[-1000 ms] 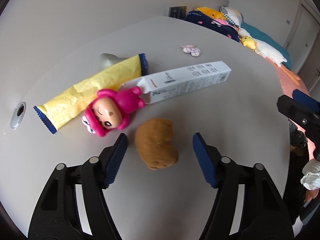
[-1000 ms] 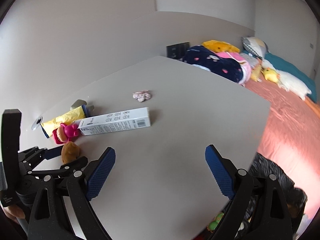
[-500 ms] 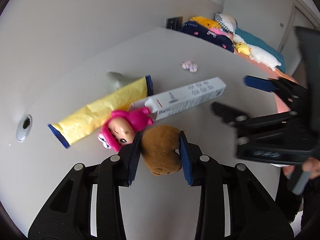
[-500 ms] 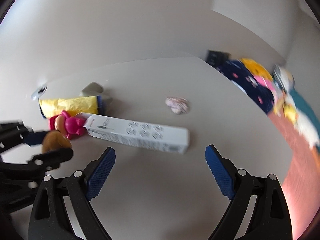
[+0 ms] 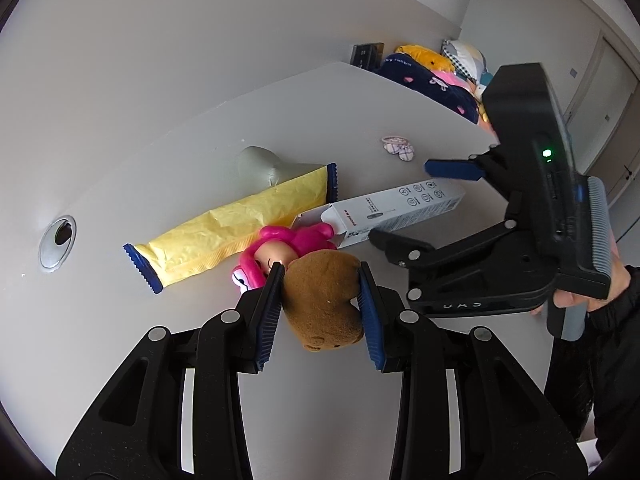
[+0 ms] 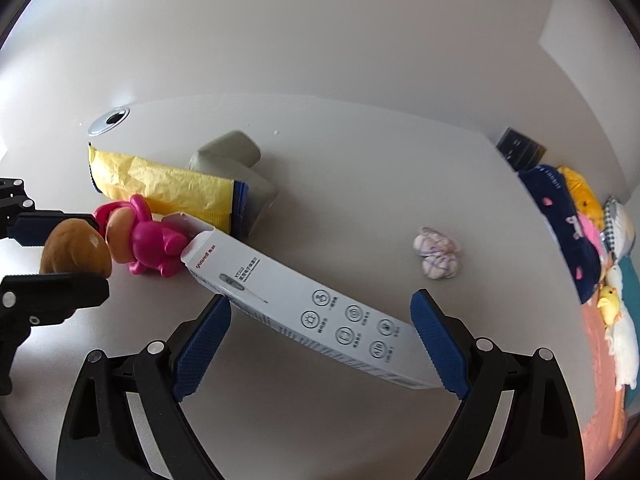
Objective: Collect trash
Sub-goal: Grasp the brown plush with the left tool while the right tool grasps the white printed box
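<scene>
My left gripper [image 5: 322, 316] is shut on a brown plush toy [image 5: 324, 304], held just above the grey table [image 5: 180, 344]. The toy also shows in the right wrist view [image 6: 76, 254]. My right gripper [image 6: 320, 344] is open, its jaws on either side of a long white cardboard box [image 6: 304, 312], not touching it. The box also shows in the left wrist view [image 5: 396, 210], with the right gripper [image 5: 416, 204] over its far end. A yellow wrapper with blue ends [image 5: 236, 226] and a pink doll [image 5: 280, 248] lie beside the box.
A crumpled paper ball [image 6: 436, 256] lies past the box. A grey object [image 6: 232, 160] sits behind the wrapper. A round cable hole [image 5: 58, 242] is at the table's left. A bed with plush toys [image 6: 576, 216] stands beyond the table's right edge.
My left gripper closed on the brown plush toy and lifted it slightly. My right gripper swung left and down over the white box, still open.
</scene>
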